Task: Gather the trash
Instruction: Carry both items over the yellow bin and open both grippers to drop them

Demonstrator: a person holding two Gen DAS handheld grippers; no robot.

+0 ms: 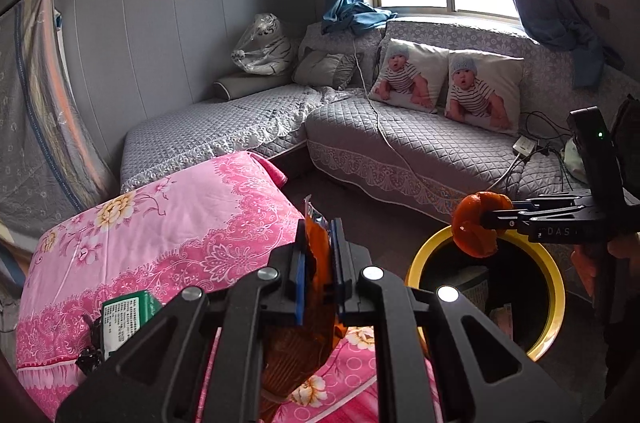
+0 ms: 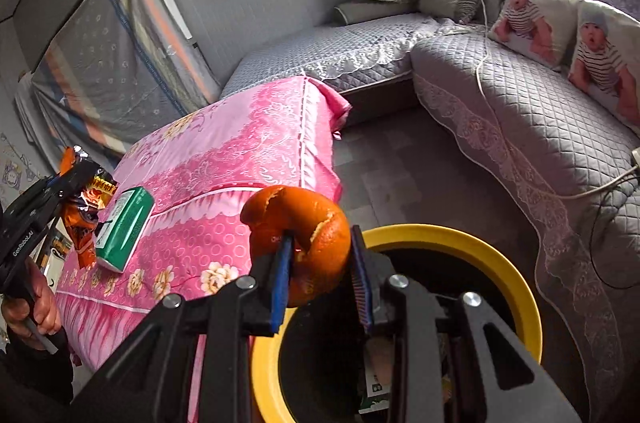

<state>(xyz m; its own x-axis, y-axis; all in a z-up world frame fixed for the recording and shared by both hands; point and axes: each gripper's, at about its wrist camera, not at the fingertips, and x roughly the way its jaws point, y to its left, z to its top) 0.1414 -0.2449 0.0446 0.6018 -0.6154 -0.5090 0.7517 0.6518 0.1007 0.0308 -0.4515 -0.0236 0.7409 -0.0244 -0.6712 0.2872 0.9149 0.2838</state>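
Over the yellow-rimmed bin [image 2: 460,243], the right gripper [image 2: 320,263] is clamped on orange peel [image 2: 304,223]. Beside the bin, the left gripper [image 1: 320,271] grips a snack wrapper [image 1: 318,243]. Next: open both above it.

"DAS" in pale letters runs along the side of the right gripper [image 1: 486,219], just above the yellow-rimmed bin [image 1: 554,287]. "GenRobot.AI" in white is on the black body of the left gripper [image 2: 64,179], seen from the right wrist cam, far left of the bin. Green box [image 2: 125,229] on the pink cloth, left of the bin: white label w/ dense small print, too fine to read. Snack wrapper [image 2: 86,211] in the left gripper: yellow-red lettering, not legible.
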